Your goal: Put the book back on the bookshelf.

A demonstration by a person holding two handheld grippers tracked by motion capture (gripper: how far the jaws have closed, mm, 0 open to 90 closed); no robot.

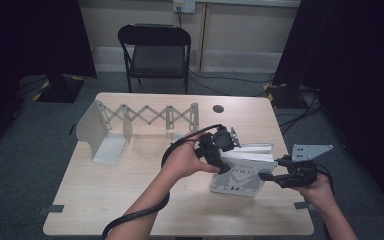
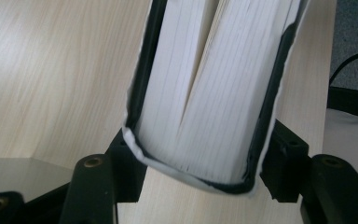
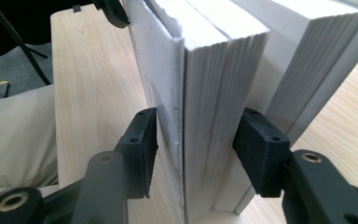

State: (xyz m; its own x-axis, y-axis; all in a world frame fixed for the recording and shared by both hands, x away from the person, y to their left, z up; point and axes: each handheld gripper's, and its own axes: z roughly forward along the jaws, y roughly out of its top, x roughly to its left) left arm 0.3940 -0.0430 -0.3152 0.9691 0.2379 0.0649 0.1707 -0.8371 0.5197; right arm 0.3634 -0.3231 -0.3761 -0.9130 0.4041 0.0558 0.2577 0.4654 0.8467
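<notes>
A thick white book [image 1: 240, 176] with a dark illustrated cover stands on edge on the right half of the wooden table [image 1: 130, 200]. My left gripper [image 1: 223, 165] reaches down over its left end. In the left gripper view the jaws [image 2: 200, 163] press on both covers of the book [image 2: 205, 93], and the pages fan slightly apart. My right gripper [image 1: 270, 169] comes in level from the right. In the right gripper view its jaws [image 3: 198, 144] straddle the book's [image 3: 205, 70] end without pressing on it. A second white book [image 3: 303, 51] stands just behind [image 1: 257, 149].
An expandable white book rack [image 1: 145, 117] with scissor slats and end plates stands at the table's back left. A round cable hole [image 1: 218, 108] is in the table behind the books. A black folding chair [image 1: 155, 50] stands beyond the far edge.
</notes>
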